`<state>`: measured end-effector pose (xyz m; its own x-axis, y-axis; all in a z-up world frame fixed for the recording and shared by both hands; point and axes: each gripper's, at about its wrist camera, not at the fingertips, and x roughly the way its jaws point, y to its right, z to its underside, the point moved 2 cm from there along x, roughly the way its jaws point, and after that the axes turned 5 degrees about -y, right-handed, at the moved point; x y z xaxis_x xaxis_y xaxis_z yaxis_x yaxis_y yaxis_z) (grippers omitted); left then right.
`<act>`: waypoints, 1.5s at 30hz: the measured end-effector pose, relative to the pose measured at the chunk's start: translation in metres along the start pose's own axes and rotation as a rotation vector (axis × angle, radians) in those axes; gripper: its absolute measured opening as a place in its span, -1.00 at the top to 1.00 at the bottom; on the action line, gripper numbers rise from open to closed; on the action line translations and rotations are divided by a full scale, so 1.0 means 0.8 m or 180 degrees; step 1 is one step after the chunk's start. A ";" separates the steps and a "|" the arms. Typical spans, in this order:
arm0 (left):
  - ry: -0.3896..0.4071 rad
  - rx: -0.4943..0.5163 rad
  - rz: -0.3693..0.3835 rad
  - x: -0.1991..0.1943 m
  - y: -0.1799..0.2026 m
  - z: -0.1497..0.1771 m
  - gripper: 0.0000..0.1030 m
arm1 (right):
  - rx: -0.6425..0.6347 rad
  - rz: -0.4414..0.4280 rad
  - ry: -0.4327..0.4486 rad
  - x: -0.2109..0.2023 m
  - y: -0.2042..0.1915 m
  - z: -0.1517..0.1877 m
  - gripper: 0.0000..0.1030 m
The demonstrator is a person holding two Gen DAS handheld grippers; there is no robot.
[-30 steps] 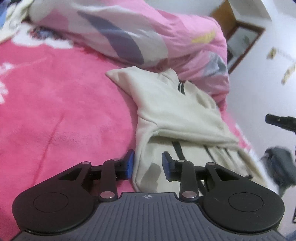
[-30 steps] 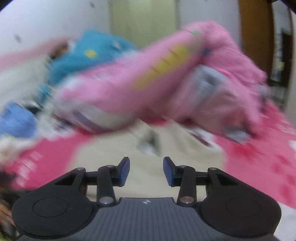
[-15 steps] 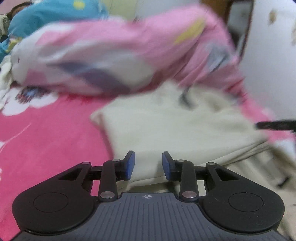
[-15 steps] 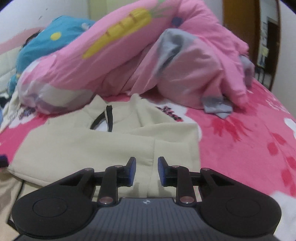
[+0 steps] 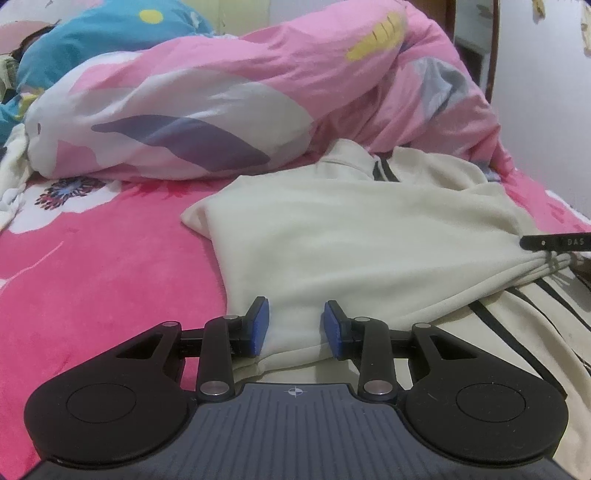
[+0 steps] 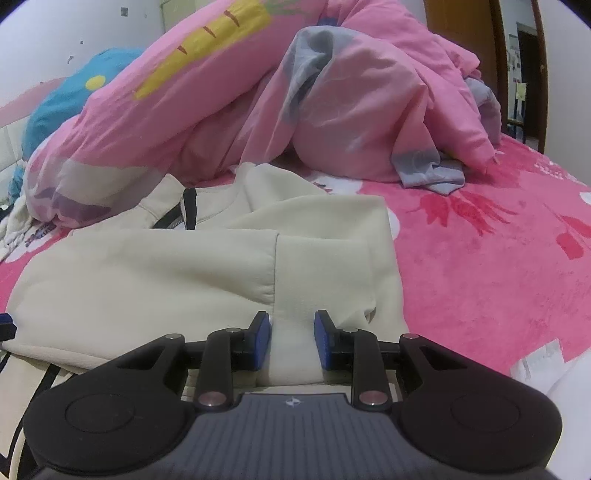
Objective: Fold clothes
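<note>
A cream zip-neck sweatshirt [image 5: 351, 240] lies on the pink bed, its black-trimmed collar [image 5: 380, 170] toward the duvet. Its top layer is folded over a cream part with black stripes [image 5: 517, 317]. My left gripper [image 5: 295, 326] is shut on the near left edge of that layer, and cloth fills the gap between the blue pads. My right gripper [image 6: 291, 339] is shut on the near right edge of the sweatshirt [image 6: 166, 266], with a strip of cloth pinched upright between its pads. In the left wrist view, cloth bunches at a finger of the right gripper [image 5: 550, 243].
A crumpled pink duvet [image 5: 258, 92] is heaped just behind the collar and is also in the right wrist view [image 6: 295, 92]. A blue pillow [image 5: 92, 33] lies far left. Pink floral bedsheet [image 6: 498, 258] spreads right of the sweatshirt. A wooden door [image 6: 461, 29] stands behind.
My right gripper has come down onto the sweatshirt and its jaws have narrowed onto the edge. The left wrist view has swung round, so the sweatshirt now lies squarely ahead. The left jaws keep the same gap.
</note>
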<state>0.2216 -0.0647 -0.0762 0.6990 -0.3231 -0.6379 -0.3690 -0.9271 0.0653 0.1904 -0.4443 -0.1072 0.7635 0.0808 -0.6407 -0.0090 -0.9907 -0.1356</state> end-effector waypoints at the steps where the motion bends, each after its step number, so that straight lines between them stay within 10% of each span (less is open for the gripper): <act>1: 0.0008 -0.0010 0.0004 -0.001 0.000 0.000 0.35 | -0.0003 0.0001 -0.0002 0.001 0.000 -0.001 0.45; 20: -0.0017 -0.0129 0.0070 -0.009 -0.006 -0.006 0.32 | -0.0217 0.0292 0.0025 0.002 -0.018 0.000 0.36; 26: 0.0192 -0.0191 0.0060 -0.051 -0.013 -0.036 -0.13 | -0.0554 0.0356 -0.0252 -0.003 -0.037 -0.016 -0.05; 30: 0.0157 -0.0281 0.0476 -0.060 -0.024 -0.097 -0.23 | -0.0612 0.0247 -0.0126 -0.026 -0.050 -0.050 -0.08; 36: -0.0010 0.0189 0.0462 0.029 0.017 -0.193 -0.27 | -0.0668 -0.0247 0.0150 -0.022 -0.082 -0.133 -0.16; 45: -0.0458 0.0541 0.0266 0.207 0.073 -0.251 -0.27 | -0.0495 -0.0493 -0.0259 0.128 -0.066 -0.230 -0.19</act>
<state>0.4387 -0.2107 -0.0239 0.5717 -0.3559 -0.7393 -0.5284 -0.8490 0.0001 0.3878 -0.4035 -0.0271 0.6935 0.2355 -0.6809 0.2088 -0.9702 -0.1230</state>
